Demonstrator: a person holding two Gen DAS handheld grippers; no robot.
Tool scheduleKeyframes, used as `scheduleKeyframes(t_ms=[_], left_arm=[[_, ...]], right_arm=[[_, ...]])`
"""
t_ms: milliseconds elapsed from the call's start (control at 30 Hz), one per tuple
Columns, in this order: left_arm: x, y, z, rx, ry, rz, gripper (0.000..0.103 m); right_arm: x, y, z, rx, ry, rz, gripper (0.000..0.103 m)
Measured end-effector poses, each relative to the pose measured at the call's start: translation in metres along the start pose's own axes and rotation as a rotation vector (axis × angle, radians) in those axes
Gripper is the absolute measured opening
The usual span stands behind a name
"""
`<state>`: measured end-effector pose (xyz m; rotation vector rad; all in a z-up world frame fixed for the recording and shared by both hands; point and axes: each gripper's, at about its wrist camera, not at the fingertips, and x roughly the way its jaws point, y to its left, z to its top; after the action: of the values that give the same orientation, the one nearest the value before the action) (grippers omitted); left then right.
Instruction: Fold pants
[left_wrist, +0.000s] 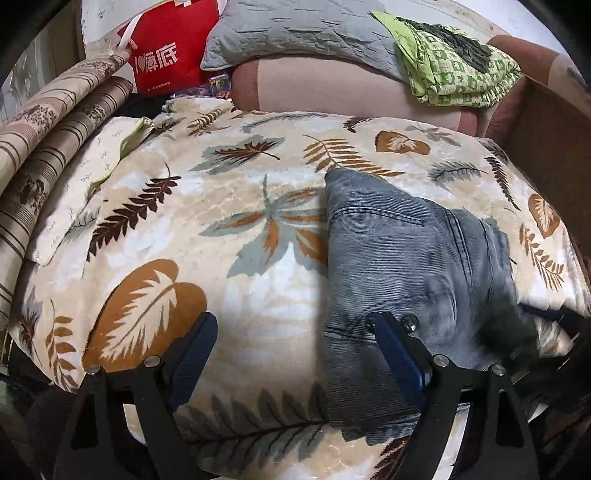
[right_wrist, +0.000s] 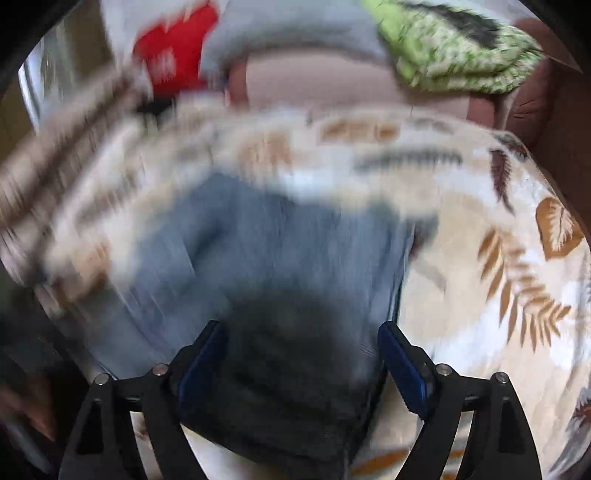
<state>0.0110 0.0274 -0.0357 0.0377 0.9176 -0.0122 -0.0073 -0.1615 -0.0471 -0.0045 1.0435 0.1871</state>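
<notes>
A leaf-print blanket (left_wrist: 258, 229) covers the bed under and ahead of the fingers, with brown, orange and grey leaves on cream. Far ahead of them lies a grey quilted pillow (left_wrist: 295, 33), resting on a long pink bolster (left_wrist: 332, 92). Ahead and to the right of the fingers, a folded green patterned cloth (left_wrist: 461, 70) sits on the bolster, a dark piece on top of it. Ahead and to the left stands a red bag (left_wrist: 166, 55) with white lettering. Left of the fingers lies a striped brown bedding roll (left_wrist: 48, 162), and a small white pillow (left_wrist: 85, 192) touches it on the blanket. The right wrist view is blurred.
</notes>
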Motion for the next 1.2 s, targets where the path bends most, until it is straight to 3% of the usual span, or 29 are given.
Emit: scheduleKeyframes(t_ms=[67, 167, 433, 533, 767, 1200], left_arm=[[-0.002, -0.003, -0.001, 0.021, -0.003, 0.009, 0.088], [-0.003, -0.004, -0.002, 0.028, -0.003, 0.019, 0.088], [-0.008, -0.004, -0.003, 0.042, -0.042, 0.057, 0.088], [-0.007, -0.002, -0.003, 0.028, -0.041, 0.012, 0.088], [0.007, 0.0, -0.007, -0.027, 0.058, -0.116, 0.088], [0.018, 0.002, -0.01, -0.076, 0.116, -0.161, 0.088]], right_arm=[[0.002, -0.003, -0.013, 0.02, -0.045, 0.006, 0.093], [0.001, -0.004, -0.009, 0.036, -0.007, 0.007, 0.096], [0.0, -0.012, -0.017, 0.071, -0.034, 0.024, 0.1], [0.003, -0.011, -0.018, 0.069, -0.042, 0.016, 0.102], [0.003, -0.011, -0.019, 0.074, -0.044, 0.015, 0.102], [0.004, -0.011, -0.018, 0.076, -0.045, 0.017, 0.103]])
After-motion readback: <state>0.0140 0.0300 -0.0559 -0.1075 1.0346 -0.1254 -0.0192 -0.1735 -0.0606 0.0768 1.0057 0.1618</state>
